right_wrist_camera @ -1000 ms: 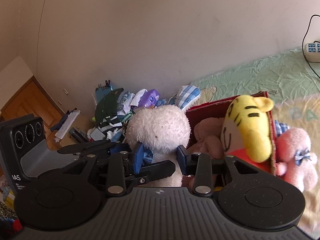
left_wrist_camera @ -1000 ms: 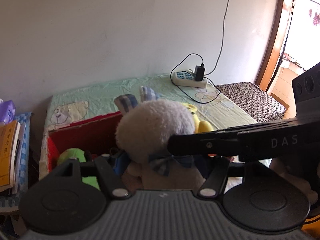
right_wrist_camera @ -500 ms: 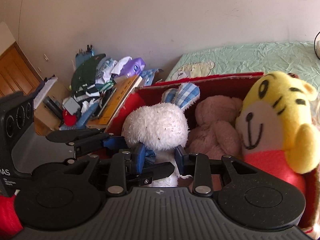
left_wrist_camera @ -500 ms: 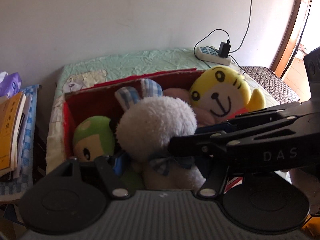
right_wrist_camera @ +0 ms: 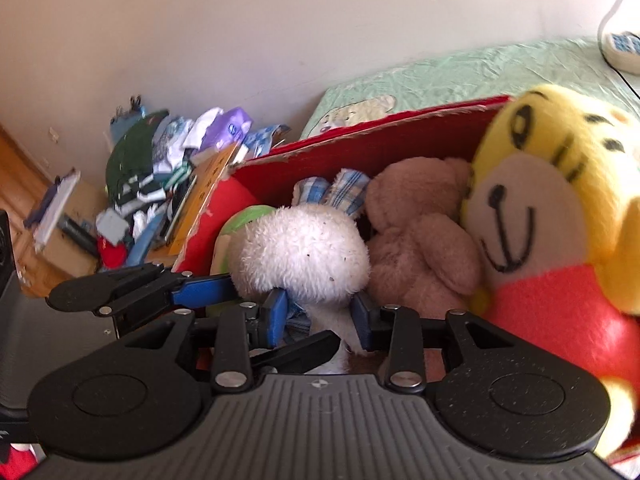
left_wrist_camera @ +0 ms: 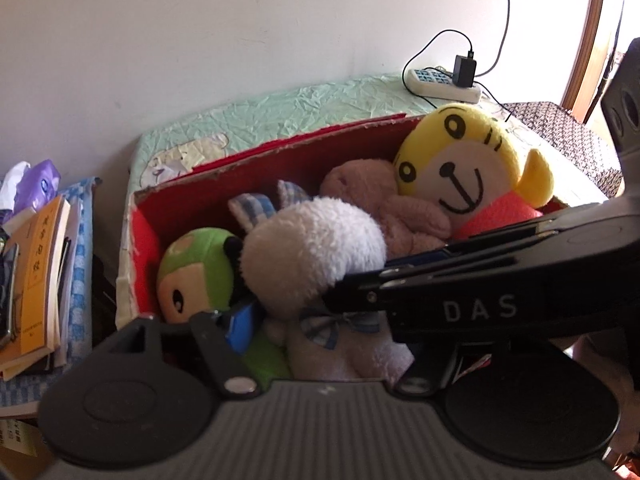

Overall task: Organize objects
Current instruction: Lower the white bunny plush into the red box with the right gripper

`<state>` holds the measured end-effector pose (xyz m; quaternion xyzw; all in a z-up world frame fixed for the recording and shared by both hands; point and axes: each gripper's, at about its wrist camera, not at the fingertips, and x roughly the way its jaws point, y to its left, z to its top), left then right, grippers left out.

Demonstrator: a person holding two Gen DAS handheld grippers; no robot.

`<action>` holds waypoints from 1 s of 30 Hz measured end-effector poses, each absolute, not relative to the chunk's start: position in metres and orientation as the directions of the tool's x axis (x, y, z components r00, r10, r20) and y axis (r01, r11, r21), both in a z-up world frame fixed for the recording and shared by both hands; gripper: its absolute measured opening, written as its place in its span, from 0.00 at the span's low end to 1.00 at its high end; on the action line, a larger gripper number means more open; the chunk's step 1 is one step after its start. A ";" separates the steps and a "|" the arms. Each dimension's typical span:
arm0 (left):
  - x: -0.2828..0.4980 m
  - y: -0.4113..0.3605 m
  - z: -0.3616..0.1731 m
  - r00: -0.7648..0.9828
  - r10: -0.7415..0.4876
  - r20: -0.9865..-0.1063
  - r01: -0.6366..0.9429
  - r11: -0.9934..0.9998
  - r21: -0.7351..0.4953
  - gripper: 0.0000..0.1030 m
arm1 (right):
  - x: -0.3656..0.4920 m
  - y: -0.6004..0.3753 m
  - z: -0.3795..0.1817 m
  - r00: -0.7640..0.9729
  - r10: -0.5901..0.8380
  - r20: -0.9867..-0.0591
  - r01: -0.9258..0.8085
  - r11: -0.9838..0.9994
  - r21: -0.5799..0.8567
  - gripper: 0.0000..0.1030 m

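Note:
A white plush rabbit [left_wrist_camera: 312, 256] with blue checked ears and a blue bow is held by both grippers at its neck, inside the red cardboard box [left_wrist_camera: 248, 164]. My left gripper [left_wrist_camera: 320, 320] is shut on the rabbit; its right finger is hidden behind the right gripper's body. My right gripper [right_wrist_camera: 320, 314] is shut on the rabbit [right_wrist_camera: 300, 252] just under the head. In the box lie a green-headed plush [left_wrist_camera: 192, 272], a brown plush [left_wrist_camera: 384, 208] and a yellow tiger plush [left_wrist_camera: 468, 164].
The box stands on a table with a green cloth [left_wrist_camera: 280, 108]. A power strip with a charger [left_wrist_camera: 444, 80] lies at the table's far end. Books [left_wrist_camera: 40, 276] and a pile of clutter [right_wrist_camera: 160, 168] sit left of the box.
Both grippers have lowered the rabbit into the box, between the green plush and the brown plush. The views have tilted down and the box contents now show fully.

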<state>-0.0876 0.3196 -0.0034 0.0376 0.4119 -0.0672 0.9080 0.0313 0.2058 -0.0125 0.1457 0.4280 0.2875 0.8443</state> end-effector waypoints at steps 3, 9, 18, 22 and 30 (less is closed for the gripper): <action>-0.084 0.316 -0.003 0.640 -0.075 -0.765 0.143 0.989 0.023 0.73 | 0.030 0.193 -0.016 0.477 0.621 -0.622 -0.314 0.781 0.540 0.46; -0.083 0.312 -0.005 0.631 -0.055 -0.774 0.137 0.990 0.041 0.78 | 0.023 0.183 -0.016 0.489 0.634 -0.599 -0.277 0.764 0.582 0.43; -0.081 0.306 -0.006 0.623 -0.050 -0.781 0.134 0.990 0.044 0.86 | 0.023 0.184 -0.024 0.529 0.605 -0.595 -0.252 0.782 0.570 0.43; -0.080 0.307 -0.007 0.620 -0.053 -0.783 0.136 0.990 0.040 0.89 | 0.022 0.185 -0.024 0.537 0.599 -0.594 -0.263 0.788 0.557 0.43; -0.080 0.308 -0.009 0.620 -0.054 -0.783 0.134 0.990 0.037 0.92 | 0.020 0.185 -0.021 0.546 0.579 -0.606 -0.261 0.805 0.533 0.37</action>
